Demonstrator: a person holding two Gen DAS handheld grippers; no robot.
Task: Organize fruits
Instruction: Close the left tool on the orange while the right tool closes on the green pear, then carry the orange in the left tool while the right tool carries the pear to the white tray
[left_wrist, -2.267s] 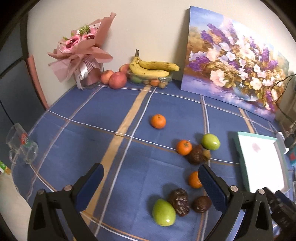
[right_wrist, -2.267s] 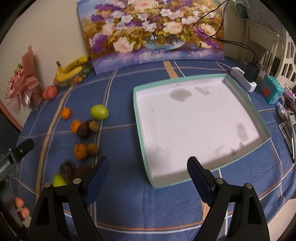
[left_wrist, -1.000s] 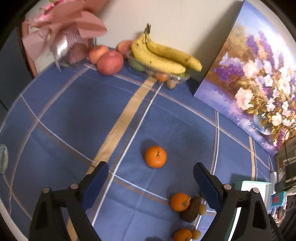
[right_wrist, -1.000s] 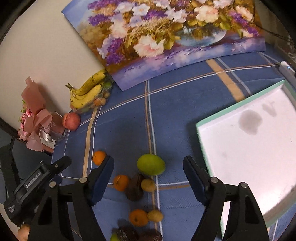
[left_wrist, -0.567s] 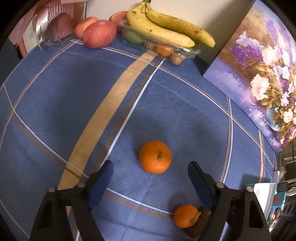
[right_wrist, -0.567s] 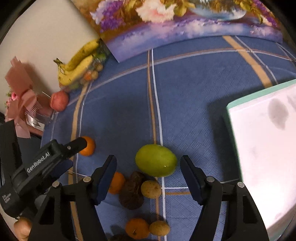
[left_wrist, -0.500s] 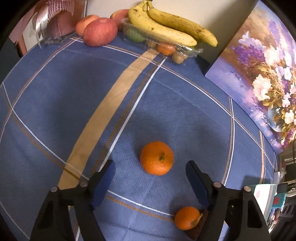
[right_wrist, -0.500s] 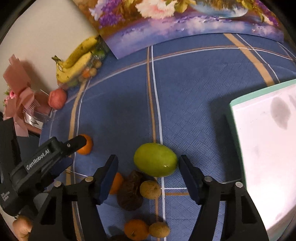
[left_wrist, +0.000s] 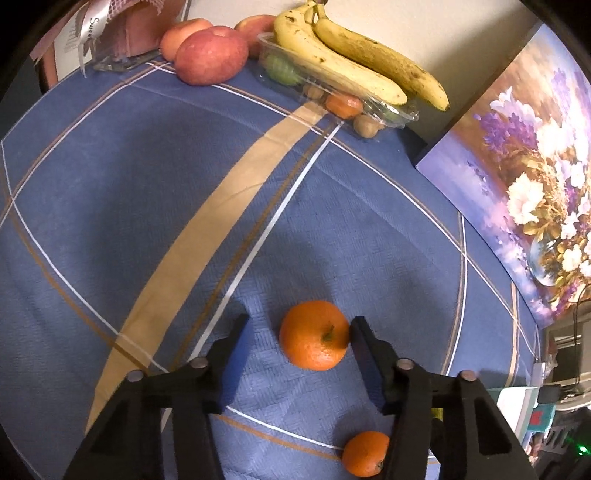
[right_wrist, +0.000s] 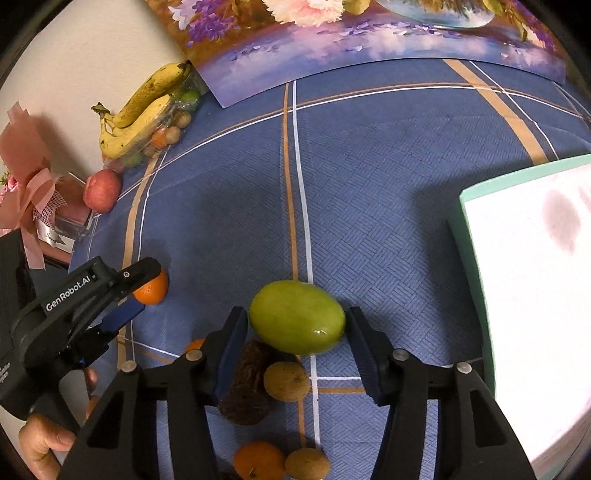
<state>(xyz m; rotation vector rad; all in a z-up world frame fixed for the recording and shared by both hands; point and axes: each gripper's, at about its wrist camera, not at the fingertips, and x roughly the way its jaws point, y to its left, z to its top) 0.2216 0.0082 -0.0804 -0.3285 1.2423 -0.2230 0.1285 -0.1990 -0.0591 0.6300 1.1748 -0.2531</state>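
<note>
Since half a second ago my jaws on both sides have been closing, and each fruit is now sitting between blue pads that were standing well clear of it before. In the left wrist view the bananas (left_wrist: 354, 62) and red apple (left_wrist: 210, 55) are riding at the same upper part of the frame as they were then.

My left gripper (left_wrist: 299, 343) is straddling the orange (left_wrist: 314, 334), low and centre in its frame. The right-hand pad is touching the fruit's side or just beside it; the left-hand pad is standing apart, with blue cloth showing between. So these jaws are apart, not yet clamped.

My right gripper (right_wrist: 297, 332) is bracketing the green mango (right_wrist: 297, 316), low centre in the right wrist view. Both pads are sitting right at its ends; I cannot tell whether they are pressing.

The orange is round, bright, with a small green stem scar facing up. The mango is smooth, glossy, egg-shaped, lying lengthwise across the jaws. Both are resting on the blue plaid desk (right_wrist: 369, 184). Below the mango a dark wrinkled fruit (right_wrist: 247, 387) and a small brown fruit (right_wrist: 286, 380) are lying close. The white tray (right_wrist: 469, 236) is filling the right edge.
</note>
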